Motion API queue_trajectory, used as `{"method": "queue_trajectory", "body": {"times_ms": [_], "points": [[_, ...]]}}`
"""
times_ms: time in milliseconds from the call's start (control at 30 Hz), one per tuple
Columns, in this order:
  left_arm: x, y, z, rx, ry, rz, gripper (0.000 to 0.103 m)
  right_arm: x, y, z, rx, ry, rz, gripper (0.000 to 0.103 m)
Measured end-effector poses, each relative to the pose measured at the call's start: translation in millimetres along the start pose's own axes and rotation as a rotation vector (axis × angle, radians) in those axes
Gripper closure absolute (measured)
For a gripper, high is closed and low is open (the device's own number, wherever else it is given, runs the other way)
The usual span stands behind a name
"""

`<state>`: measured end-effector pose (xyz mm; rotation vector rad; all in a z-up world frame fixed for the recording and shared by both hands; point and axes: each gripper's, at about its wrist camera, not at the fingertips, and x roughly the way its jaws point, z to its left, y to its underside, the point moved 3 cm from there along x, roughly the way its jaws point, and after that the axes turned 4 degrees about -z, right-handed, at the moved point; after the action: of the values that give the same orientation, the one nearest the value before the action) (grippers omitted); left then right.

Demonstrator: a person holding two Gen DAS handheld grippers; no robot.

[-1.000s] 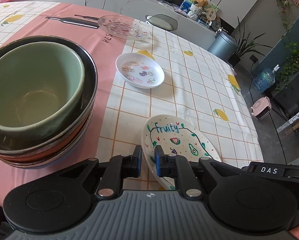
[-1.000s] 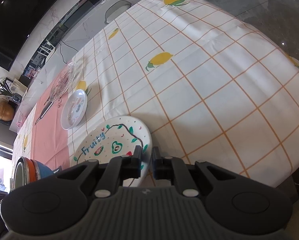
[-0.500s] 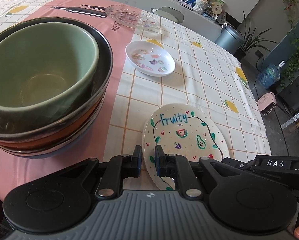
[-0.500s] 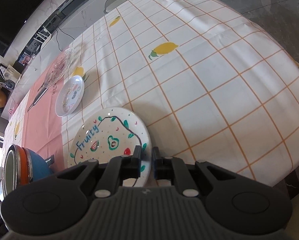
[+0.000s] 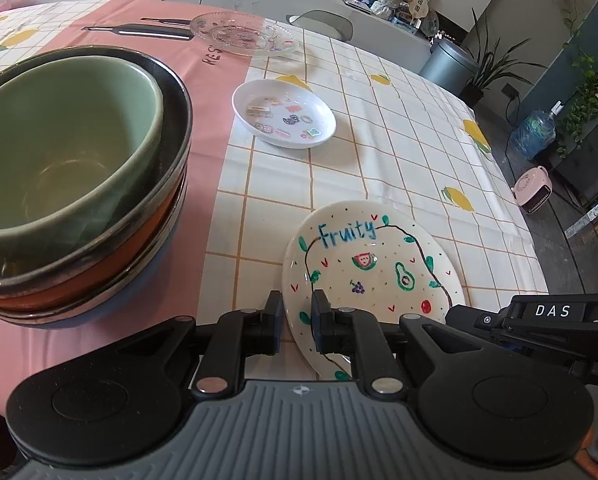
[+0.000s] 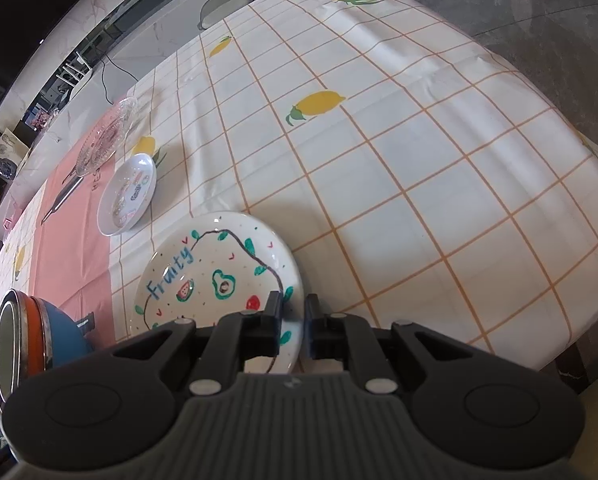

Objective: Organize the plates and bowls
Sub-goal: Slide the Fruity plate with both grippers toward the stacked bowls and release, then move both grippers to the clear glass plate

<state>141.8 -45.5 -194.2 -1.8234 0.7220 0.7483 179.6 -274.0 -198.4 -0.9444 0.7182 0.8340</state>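
Note:
A white plate painted with "Fruity" and fruit drawings (image 5: pixel 373 268) is held between both grippers, tilted above the tablecloth; it also shows in the right wrist view (image 6: pixel 219 276). My left gripper (image 5: pixel 296 322) is shut on its near left rim. My right gripper (image 6: pixel 293 318) is shut on its opposite rim. A stack of bowls with a green bowl on top (image 5: pixel 59 160) stands at the left; its blue and orange sides show in the right wrist view (image 6: pixel 39 340). A small white sticker dish (image 5: pixel 283 119) and a clear glass plate (image 5: pixel 243 34) lie farther back.
The table has a checked lemon cloth (image 6: pixel 399 160) with a pink strip (image 5: pixel 215 76). A dark utensil (image 5: pixel 139 32) lies beside the glass plate. The table's right edge drops to the floor (image 6: pixel 539 40), where a pink heater (image 5: pixel 533 190) stands.
The Fruity plate has risen and shifted right and farther from the bowl stack, still held by both grippers. Both grippers have stayed shut on its rim.

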Motion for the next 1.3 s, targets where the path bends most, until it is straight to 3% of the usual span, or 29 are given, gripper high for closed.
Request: {"method": "queue_trajectory", "body": {"times_ms": [133,267,300,367,600,900,1300], "points": [[0.3,0.0,-3.4,0.016,-0.007,0.005,0.085,-0.3,0.4,0.2,0.003,0.000,0.000,0.093],[-3.7,-1.3,-5.7,0.018,0.003,0.005,0.077,-3.1,-0.2,-0.5,0.007,0.006,-0.022,0.092],[-6.0,-2.1,-6.1,0.019,0.007,0.002,0.075,-4.7,-0.3,-1.2,0.011,0.016,-0.031,0.090],[-11.6,-4.2,-7.6,0.022,0.021,-0.008,0.073,-7.0,-0.8,-2.5,0.019,0.022,-0.043,0.074],[-41.0,-19.6,-19.1,0.108,0.094,-0.037,0.069,-24.6,-0.3,8.4,-0.049,0.059,-0.101,0.072],[-78.9,-53.7,-17.0,0.202,0.082,-0.054,0.066,-55.5,-2.5,51.3,-0.123,-0.001,-0.157,0.063],[-117.8,-115.6,20.3,0.212,0.051,-0.144,0.066,-69.5,-3.9,120.0,-0.202,-0.076,-0.167,0.058]]}}
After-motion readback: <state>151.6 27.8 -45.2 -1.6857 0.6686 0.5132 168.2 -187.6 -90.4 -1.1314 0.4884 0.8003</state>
